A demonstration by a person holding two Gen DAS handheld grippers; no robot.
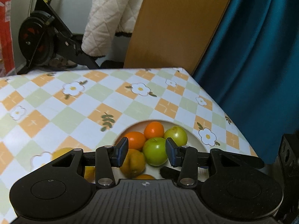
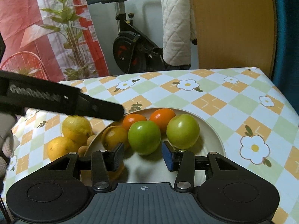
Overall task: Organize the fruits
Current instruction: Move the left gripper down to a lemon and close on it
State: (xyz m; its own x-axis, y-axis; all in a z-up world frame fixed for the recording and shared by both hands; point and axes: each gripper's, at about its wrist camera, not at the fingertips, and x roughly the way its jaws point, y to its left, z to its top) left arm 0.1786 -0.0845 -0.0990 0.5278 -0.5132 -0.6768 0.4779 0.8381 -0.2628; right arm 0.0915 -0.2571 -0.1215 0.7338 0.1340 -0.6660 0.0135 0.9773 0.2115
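Note:
A cream plate (image 1: 194, 138) (image 2: 214, 130) on the flowered tablecloth holds two green apples (image 2: 144, 137) (image 2: 183, 131), two small oranges (image 2: 133, 120) (image 2: 162, 116) and a yellower orange (image 2: 114, 137). Two lemons (image 2: 76, 127) (image 2: 59, 148) and small brown fruits (image 2: 83, 149) lie just left of the plate. My left gripper (image 1: 147, 152) hovers open and empty above the plate, with a green apple (image 1: 156, 151) in sight beyond its fingers. In the right wrist view it shows as a black bar (image 2: 101, 108). My right gripper (image 2: 143, 156) is open and empty, just short of the nearer apple.
The table's far edge (image 2: 168, 71) and right edge (image 1: 214, 100) are close. Behind stand an exercise bike (image 2: 130, 52), a white quilted jacket (image 2: 175, 28), a wooden panel (image 1: 177, 24) and a blue curtain (image 1: 252, 56). A gloved hand (image 2: 7, 145) shows at the left.

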